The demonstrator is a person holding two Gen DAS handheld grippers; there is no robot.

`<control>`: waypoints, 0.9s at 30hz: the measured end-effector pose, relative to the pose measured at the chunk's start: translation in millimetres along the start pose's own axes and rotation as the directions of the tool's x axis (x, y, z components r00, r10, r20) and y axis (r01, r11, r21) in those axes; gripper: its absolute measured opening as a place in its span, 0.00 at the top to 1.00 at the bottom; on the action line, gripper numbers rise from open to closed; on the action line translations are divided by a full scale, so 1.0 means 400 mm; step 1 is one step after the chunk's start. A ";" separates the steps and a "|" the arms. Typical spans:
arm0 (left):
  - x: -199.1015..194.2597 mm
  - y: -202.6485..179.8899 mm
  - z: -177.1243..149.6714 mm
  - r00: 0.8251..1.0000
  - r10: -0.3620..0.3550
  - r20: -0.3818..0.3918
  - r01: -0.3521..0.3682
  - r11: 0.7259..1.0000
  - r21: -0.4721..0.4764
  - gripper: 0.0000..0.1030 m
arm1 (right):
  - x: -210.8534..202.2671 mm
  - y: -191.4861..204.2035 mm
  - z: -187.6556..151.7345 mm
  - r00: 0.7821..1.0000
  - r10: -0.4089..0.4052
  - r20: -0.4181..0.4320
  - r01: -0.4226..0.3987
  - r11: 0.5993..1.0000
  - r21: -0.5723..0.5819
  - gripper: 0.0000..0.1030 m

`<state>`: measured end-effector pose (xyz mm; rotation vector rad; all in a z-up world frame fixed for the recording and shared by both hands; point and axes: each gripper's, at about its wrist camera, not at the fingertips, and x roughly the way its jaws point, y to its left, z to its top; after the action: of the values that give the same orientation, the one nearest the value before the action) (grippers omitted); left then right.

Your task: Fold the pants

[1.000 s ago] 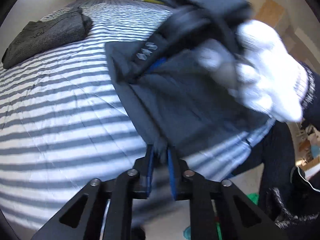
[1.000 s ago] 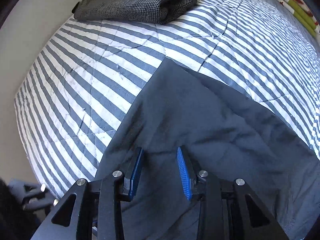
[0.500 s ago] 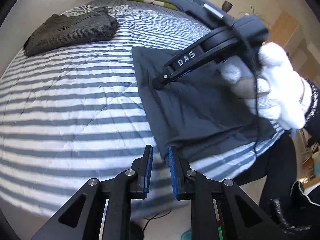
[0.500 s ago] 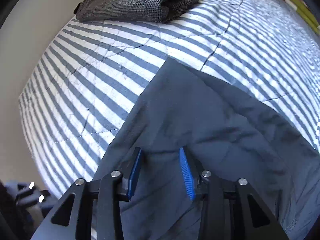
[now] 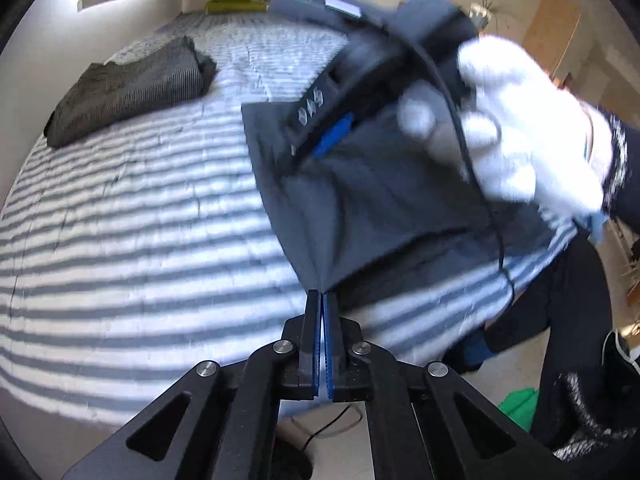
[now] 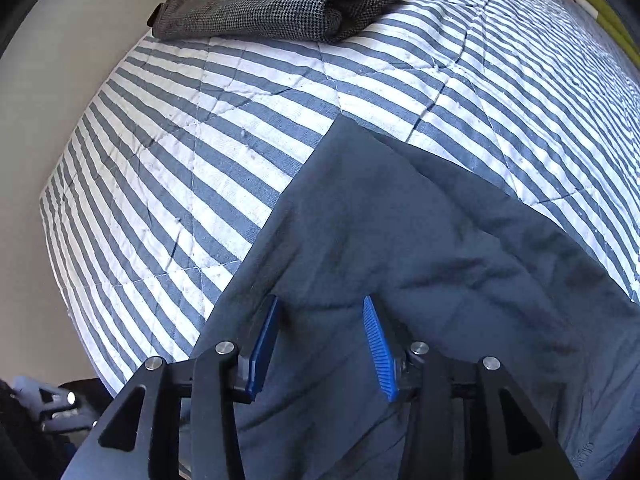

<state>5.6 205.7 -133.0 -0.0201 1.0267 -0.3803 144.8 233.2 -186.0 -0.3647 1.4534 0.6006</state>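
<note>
On the striped bed cover (image 5: 120,216), left of the dark blue pants (image 5: 380,204), a folded grey checked garment (image 5: 128,88) lies well apart from them. The left hand-held gripper (image 5: 321,300) has its blue pads pressed fully together at the near corner of the pants; whether any cloth is pinched there cannot be told. Farther right, the right hand-held gripper (image 6: 320,312), carried by a white-gloved hand (image 5: 528,128), points down over the pants with its jaws moderately wide and opening, cloth below them but not clamped.
</note>
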 end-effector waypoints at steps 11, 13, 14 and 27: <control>-0.020 0.019 0.025 0.999 -0.036 0.041 0.038 0.998 -0.052 0.90 | 0.009 0.024 0.004 1.000 0.017 -0.010 -0.017 1.000 -0.003 0.59; 0.025 0.015 0.034 0.999 -0.024 -0.048 0.024 1.000 -0.018 0.86 | -0.021 -0.007 -0.004 0.996 0.084 -0.017 -0.083 0.996 0.029 0.59; 0.035 0.012 0.030 0.998 0.002 -0.066 -0.003 1.000 -0.002 0.86 | -0.058 -0.026 -0.018 0.994 0.113 0.003 -0.113 0.993 0.037 0.59; 0.048 -0.392 0.168 0.995 -0.094 0.046 0.074 0.946 0.316 0.43 | -0.297 -0.566 -0.514 0.983 0.026 0.180 -0.101 0.901 0.422 0.49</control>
<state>23.9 42.4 -83.5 0.2108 0.8974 -0.6147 109.0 -85.6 -117.6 0.0827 1.3901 0.3369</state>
